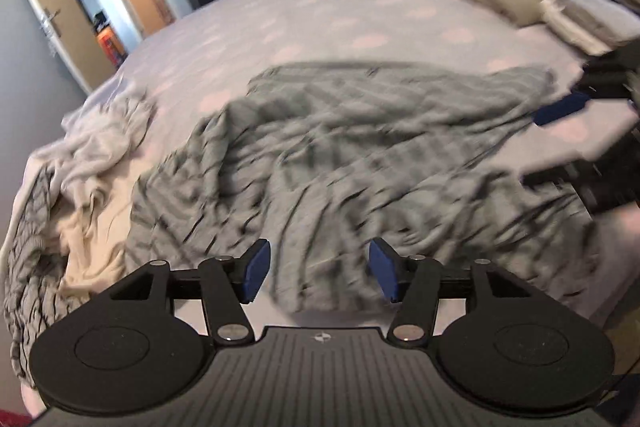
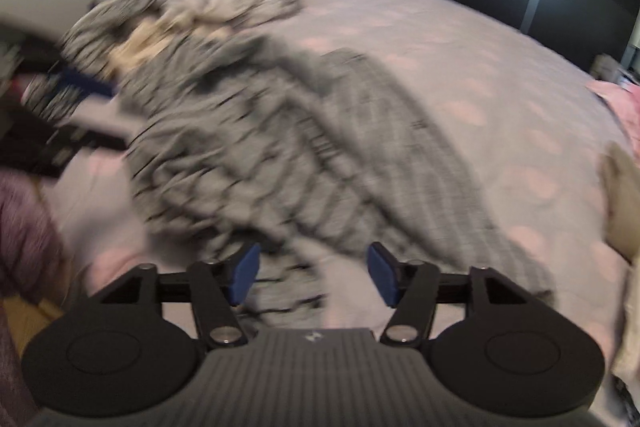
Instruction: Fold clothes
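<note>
On the bed, a grey striped garment lies rumpled, spread loosely. Left gripper and right gripper hover over its near edge, jaws wide apart, holding nothing. Looks soft, light, floppy; pinch at a hem or corner.

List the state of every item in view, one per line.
Left gripper: open, empty.
Right gripper: open, empty.
Striped garment: spread on the bed, crumpled, unfolded.
Clothes pile: unfolded heap.
Stack: folded.
Door: open.
</note>
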A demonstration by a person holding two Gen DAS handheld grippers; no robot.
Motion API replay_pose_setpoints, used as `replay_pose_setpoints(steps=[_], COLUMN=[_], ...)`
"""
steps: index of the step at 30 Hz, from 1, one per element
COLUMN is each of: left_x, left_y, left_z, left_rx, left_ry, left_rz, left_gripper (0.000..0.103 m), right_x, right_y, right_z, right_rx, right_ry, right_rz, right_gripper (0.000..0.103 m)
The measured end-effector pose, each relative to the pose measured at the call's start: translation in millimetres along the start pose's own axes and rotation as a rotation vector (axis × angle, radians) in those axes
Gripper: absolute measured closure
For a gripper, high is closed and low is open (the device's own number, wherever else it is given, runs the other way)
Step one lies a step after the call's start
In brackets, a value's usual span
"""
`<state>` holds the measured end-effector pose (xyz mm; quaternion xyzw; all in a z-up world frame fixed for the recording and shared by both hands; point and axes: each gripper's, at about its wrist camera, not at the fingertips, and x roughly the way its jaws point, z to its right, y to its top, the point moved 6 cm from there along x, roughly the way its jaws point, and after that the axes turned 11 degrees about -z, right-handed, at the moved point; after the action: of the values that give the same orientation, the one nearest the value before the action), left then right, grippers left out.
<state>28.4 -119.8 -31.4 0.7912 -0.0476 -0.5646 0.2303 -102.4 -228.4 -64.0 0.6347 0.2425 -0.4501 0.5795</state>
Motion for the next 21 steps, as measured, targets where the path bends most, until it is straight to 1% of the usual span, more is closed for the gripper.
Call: replay_pose_setpoints(steps=[2,4,6,7,8,9,10,11,13,14,18,21], left_x=[18,39,56,64,72,75,78,78,72,68,38,16], left_y=[-3,-6,-7,-7,-7,-6,-5,-4,0,3,28,51], left_z=[-7,-10,-11,-11,-11,-11,-9,-8,-3,0,20,41], left_rx=[-0.024,-0.045,-0.065,-0.075,-0.085,-0.098,-0.113,-0.117,-0.106,-0.094,-0.021,0.039], left_ry=[-0.019,-0.047,-0.053,-0.056,-0.061,-0.072,-0.09,-0.109,-0.129,-0.134,-0.179,-0.214], left_rz=[-0.053,-0.098,-0.132,-0.149,-0.166,-0.177,-0.183,-0.183,-0.165,-0.147,-0.029,0.042], left_gripper=[0.047,0.046,0.047,0.051,0.059,0.066,0.082,0.09,0.097,0.099,0.1,0.1], right_x=[9,18,27,32,36,41,45,50,57,55,37,19], right_y=[0,0,0,0,-1,-1,-1,-1,0,1,4,1], right_z=[-5,-11,-16,-19,-22,-24,-27,-30,-33,-29,-2,24], right_rx=[-0.007,-0.015,-0.022,-0.026,-0.029,-0.033,-0.037,-0.04,-0.043,-0.03,0.048,0.107], right_ry=[-0.008,-0.015,-0.023,-0.026,-0.03,-0.034,-0.038,-0.042,-0.053,-0.066,-0.146,-0.208], right_rz=[-0.008,-0.016,-0.024,-0.028,-0.032,-0.036,-0.04,-0.044,-0.046,-0.037,-0.022,-0.041], right_gripper=[0.031,0.031,0.031,0.033,0.037,0.043,0.063,0.074,0.082,0.084,0.086,0.087])
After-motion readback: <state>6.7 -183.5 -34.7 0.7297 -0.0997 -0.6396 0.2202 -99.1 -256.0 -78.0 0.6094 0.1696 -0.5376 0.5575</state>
